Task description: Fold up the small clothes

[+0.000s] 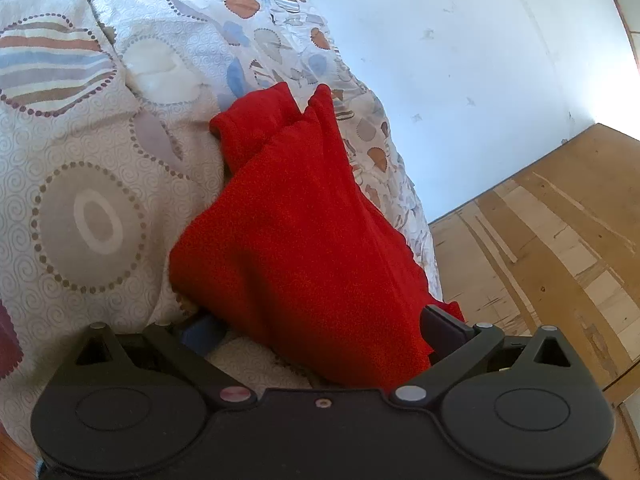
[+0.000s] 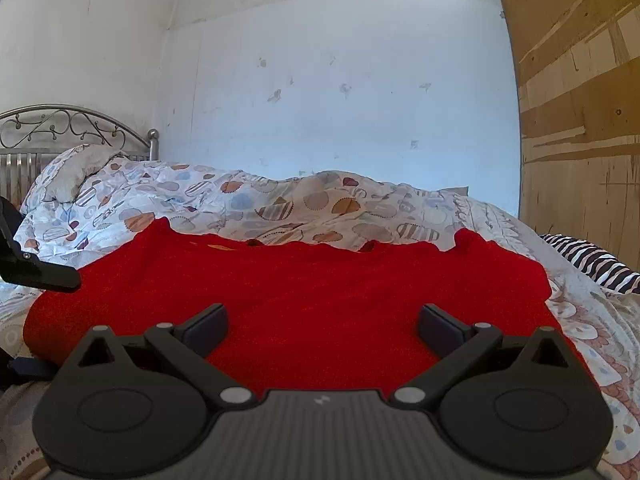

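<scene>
A small red fleece garment [image 1: 300, 220] lies on the patterned bedspread [image 1: 92, 152], its two narrow ends pointing away from me in the left wrist view. My left gripper [image 1: 324, 328] is open at the garment's near end; the cloth drapes between the jaws and hides part of the left finger [image 1: 200, 334]. In the right wrist view the red garment [image 2: 304, 280] spreads wide and fairly flat. My right gripper [image 2: 322, 324] hovers open just over its near edge, with nothing pinched. The left gripper [image 2: 40, 272] shows at that view's left edge, by the garment's left end.
The bedspread [image 2: 280, 204] is rumpled behind the garment. A metal headboard [image 2: 60, 128] stands at the far left, a white wall [image 2: 340, 100] behind the bed, and a wooden panel [image 2: 580, 120] to the right. A black-and-white striped cloth [image 2: 592, 260] lies at the right.
</scene>
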### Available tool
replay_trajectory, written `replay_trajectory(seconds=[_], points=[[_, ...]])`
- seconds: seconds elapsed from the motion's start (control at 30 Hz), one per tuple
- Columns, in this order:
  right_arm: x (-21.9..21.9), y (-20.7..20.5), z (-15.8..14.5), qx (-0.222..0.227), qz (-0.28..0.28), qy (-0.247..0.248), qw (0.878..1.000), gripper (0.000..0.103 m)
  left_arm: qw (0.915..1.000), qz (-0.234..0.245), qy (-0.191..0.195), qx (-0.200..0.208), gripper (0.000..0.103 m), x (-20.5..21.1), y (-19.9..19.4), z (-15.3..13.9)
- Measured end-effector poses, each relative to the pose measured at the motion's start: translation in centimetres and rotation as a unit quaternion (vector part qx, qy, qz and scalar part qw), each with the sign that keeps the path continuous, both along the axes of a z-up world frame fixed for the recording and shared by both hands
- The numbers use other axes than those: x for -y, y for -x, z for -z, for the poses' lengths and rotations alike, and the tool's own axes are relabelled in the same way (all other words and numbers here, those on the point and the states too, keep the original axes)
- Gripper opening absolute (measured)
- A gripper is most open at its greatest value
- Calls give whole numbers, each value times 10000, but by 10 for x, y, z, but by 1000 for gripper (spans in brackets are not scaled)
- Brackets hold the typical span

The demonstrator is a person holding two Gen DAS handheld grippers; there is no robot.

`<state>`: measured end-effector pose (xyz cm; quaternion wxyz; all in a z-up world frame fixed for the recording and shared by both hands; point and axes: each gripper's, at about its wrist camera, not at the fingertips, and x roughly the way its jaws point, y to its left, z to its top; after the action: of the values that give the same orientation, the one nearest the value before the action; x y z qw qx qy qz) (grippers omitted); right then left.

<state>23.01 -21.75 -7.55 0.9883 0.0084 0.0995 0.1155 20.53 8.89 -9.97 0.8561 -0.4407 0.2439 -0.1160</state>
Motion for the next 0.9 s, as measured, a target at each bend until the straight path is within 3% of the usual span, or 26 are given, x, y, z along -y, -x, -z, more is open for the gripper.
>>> replay_trajectory(seconds=[0.33, 0.4, 0.53, 0.73, 0.83, 0.9], points=[[1, 0, 0, 9, -4, -27, 10000, 103, 9981, -484, 261, -288, 102, 1, -17, -13], [1, 0, 0, 12, -7, -37, 10000, 103, 9981, -602, -3, -119, 94, 6, -14, -20], [1, 1, 1, 23, -9, -45, 10000, 103, 9953, -690, -667, 151, 92, 22, -12, -28], [1, 1, 1, 19, -5, -44, 10000, 103, 9939, -1100, -84, -88, 92, 5, -30, -21], [1, 0, 0, -4, 8, -49, 10000, 103, 9883, -1517, 120, -81, 75, 1, -27, -20], [1, 0, -1, -45, 12, -50, 10000, 103, 9837, -1776, 216, -155, 46, 1, -24, -19]])
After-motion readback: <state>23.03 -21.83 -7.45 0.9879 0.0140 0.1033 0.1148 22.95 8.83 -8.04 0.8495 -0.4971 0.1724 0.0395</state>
